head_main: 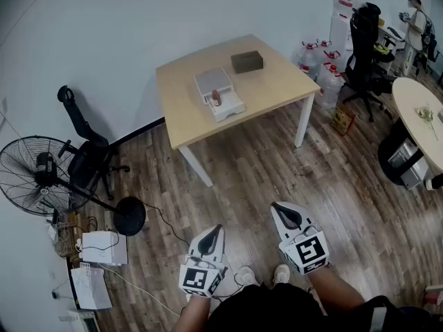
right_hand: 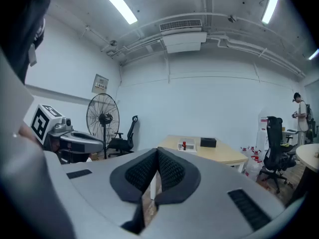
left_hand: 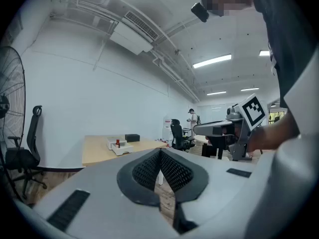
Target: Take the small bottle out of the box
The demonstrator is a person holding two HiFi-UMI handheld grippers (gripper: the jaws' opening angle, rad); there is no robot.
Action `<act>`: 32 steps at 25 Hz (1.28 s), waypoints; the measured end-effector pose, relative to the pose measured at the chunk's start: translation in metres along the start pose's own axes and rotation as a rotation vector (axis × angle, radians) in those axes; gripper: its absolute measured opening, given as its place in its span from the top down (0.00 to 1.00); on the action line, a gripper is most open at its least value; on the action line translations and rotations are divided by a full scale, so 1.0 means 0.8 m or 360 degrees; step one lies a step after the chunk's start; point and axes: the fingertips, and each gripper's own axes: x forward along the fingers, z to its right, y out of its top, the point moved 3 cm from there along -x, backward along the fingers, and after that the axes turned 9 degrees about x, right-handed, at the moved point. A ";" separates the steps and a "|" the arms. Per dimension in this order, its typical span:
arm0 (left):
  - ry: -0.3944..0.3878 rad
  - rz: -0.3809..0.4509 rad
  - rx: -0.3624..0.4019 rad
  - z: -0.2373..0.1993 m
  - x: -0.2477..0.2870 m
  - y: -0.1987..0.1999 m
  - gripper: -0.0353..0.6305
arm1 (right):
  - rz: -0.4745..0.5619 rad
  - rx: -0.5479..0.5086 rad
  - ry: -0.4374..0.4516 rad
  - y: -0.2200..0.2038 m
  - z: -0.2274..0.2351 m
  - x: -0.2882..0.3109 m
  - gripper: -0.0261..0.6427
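Note:
A small red bottle (head_main: 216,97) stands in an open white box (head_main: 223,104) on a light wooden table (head_main: 277,85) far ahead of me. In the left gripper view the bottle (left_hand: 118,143) is tiny and far off, as is the bottle (right_hand: 184,145) in the right gripper view. My left gripper (head_main: 215,232) and right gripper (head_main: 279,208) hover low over the wooden floor near my feet, well short of the table. The jaws of the left gripper (left_hand: 160,154) and right gripper (right_hand: 157,152) are both shut, with nothing between them.
A dark box (head_main: 247,61) sits on the table behind the white one. A standing fan (head_main: 38,175) and an office chair (head_main: 86,151) are at the left, with white devices (head_main: 102,247) and cables on the floor. Water jugs (head_main: 318,64), a black chair (head_main: 363,43), a round table (head_main: 419,113) and a person (head_main: 417,23) stand at the right.

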 end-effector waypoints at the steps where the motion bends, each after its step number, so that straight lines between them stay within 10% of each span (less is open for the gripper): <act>1: 0.0003 -0.0001 0.0005 0.000 -0.004 0.003 0.93 | 0.0006 0.0004 0.0004 0.002 -0.004 -0.002 0.94; 32: 0.0017 0.0019 -0.0017 -0.114 0.011 -0.027 0.93 | -0.0007 -0.0001 0.0083 -0.005 -0.031 0.109 0.91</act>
